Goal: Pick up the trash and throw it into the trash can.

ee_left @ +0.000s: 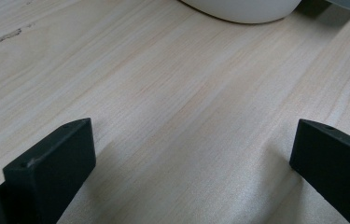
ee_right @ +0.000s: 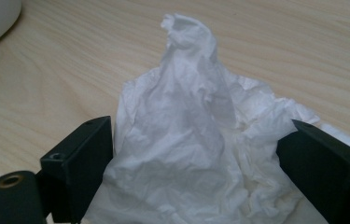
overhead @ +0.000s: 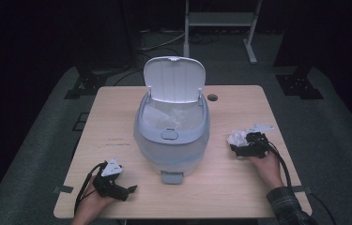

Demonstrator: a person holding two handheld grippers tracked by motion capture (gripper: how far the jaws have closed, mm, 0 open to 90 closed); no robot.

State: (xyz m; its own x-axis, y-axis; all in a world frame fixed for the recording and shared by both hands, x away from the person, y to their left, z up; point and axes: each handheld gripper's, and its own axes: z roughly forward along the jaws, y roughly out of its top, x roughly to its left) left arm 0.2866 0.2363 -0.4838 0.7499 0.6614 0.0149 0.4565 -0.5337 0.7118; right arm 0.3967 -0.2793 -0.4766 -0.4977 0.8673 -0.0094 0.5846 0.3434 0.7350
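There are no words, numbers or signs to read here. The white bin (overhead: 171, 136) has no label or brand name on its lid or its front. The crumpled white paper (ee_right: 196, 154) is blank. The wooden counter (ee_left: 163, 93) has only wood lines and one thin dark scratch, not letters. The black claws carry no writing either.
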